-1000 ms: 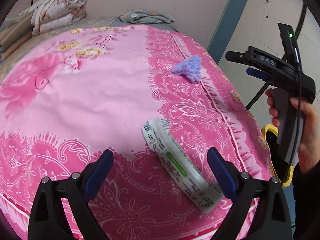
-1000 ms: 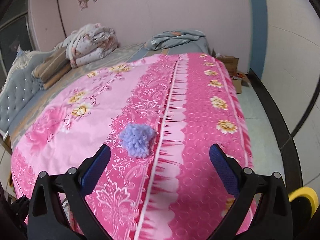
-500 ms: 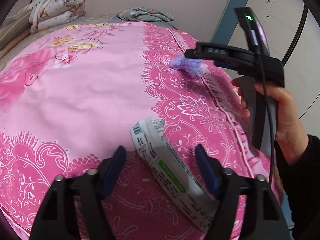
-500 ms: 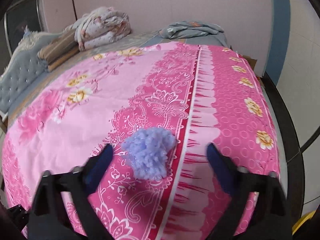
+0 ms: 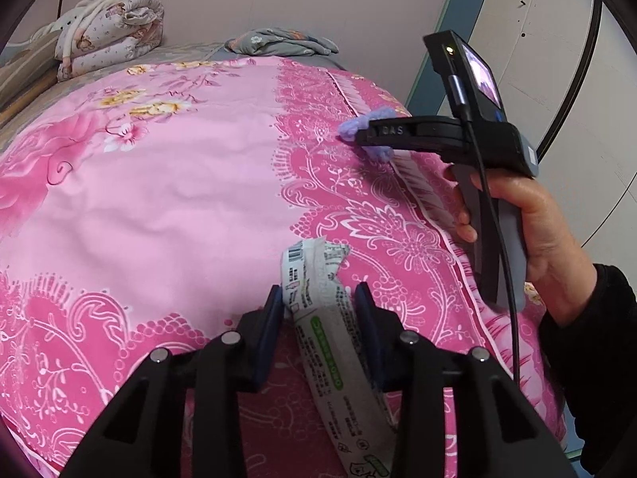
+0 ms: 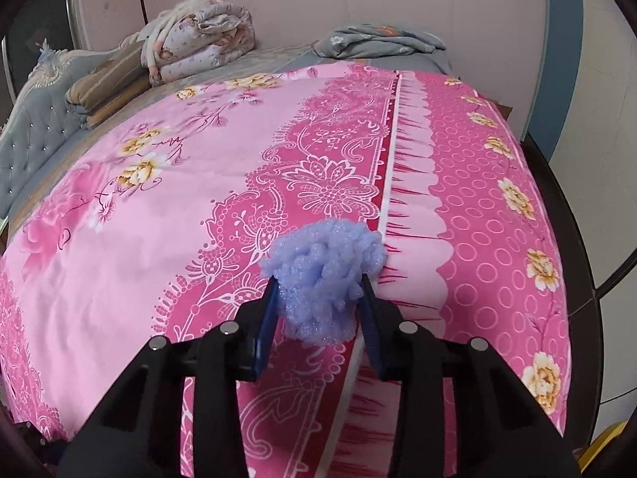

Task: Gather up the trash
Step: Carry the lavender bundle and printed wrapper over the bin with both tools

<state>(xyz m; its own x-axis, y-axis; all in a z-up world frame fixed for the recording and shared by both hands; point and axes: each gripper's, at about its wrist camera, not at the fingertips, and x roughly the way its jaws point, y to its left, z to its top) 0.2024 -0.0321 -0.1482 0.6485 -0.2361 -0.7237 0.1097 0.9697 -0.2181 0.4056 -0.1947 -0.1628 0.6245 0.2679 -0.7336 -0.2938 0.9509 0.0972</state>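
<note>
A long white wrapper with green print (image 5: 318, 302) lies on the pink bedspread (image 5: 159, 199). My left gripper (image 5: 318, 298) is shut on the wrapper, its blue pads against both sides near its far end. A fluffy purple foam ball (image 6: 322, 271) lies near the bedspread's red stripe. My right gripper (image 6: 318, 290) is shut on the foam ball, its pads pressed into the ball's near half. In the left wrist view the right gripper (image 5: 358, 135) reaches over the same ball (image 5: 378, 151), held by a hand (image 5: 529, 219).
Folded quilts (image 6: 199, 36) and a grey bundle (image 6: 382, 40) lie at the far end of the bed. A padded headboard (image 6: 28, 127) stands at the left. The bed's edge drops off at the right, with a yellow object (image 6: 601, 450) low beside it.
Both grippers moved forward and closed: the left onto the white wrapper, the right onto the purple foam ball. A second ago both were open and further back.
</note>
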